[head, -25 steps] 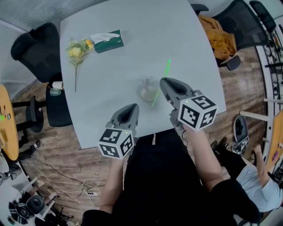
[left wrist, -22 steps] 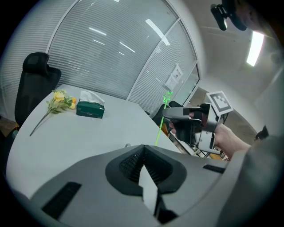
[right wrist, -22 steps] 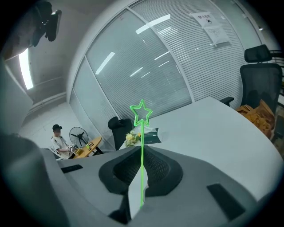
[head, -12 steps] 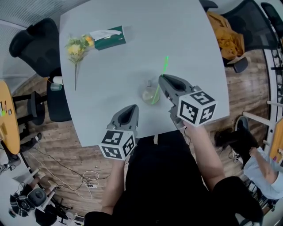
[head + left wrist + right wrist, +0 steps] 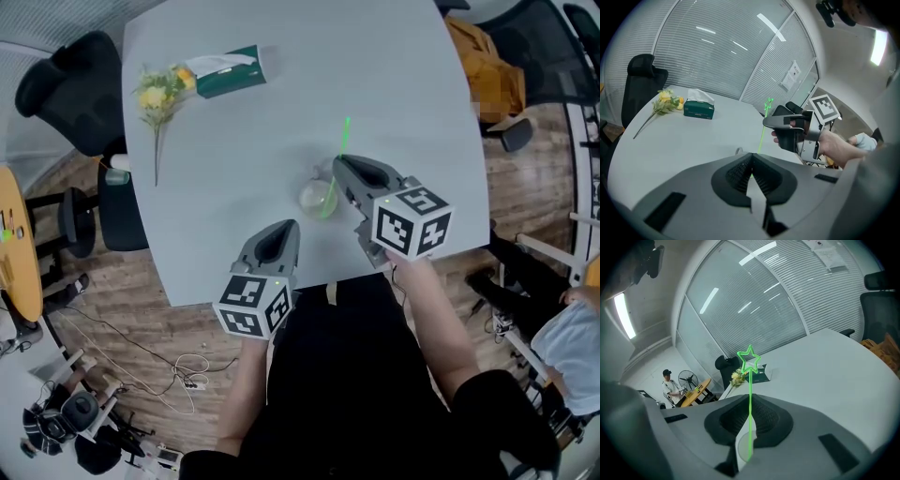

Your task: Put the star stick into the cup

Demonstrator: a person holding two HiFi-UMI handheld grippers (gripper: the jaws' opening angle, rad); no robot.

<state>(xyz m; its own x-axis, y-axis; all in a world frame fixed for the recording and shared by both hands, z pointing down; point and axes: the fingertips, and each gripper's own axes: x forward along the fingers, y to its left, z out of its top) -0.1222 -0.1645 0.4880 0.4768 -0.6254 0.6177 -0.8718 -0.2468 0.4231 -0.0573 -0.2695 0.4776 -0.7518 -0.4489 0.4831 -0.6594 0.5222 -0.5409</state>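
Note:
A thin green star stick (image 5: pixel 338 159) slants over the grey table (image 5: pixel 281 112), its star end up (image 5: pixel 749 359). My right gripper (image 5: pixel 337 165) is shut on the stick partway along; in the right gripper view the stick (image 5: pixel 749 413) runs straight between the closed jaws. The stick's lower end lies inside the outline of a small clear glass cup (image 5: pixel 316 197), just left of the right gripper. My left gripper (image 5: pixel 287 226) hovers near the table's front edge, below the cup, shut and empty. In the left gripper view, the right gripper (image 5: pixel 786 123) holds the stick (image 5: pixel 763 126) upright.
A green tissue box (image 5: pixel 228 73) and a yellow flower bunch (image 5: pixel 155 94) lie at the table's far left. Black chairs (image 5: pixel 61 89) stand on the left, and a chair with orange cloth (image 5: pixel 487 80) on the right. A person (image 5: pixel 577 342) sits at lower right.
The stick has tipped a little more upright over the cup, and the right gripper stays close beside it. The left gripper has hardly moved.

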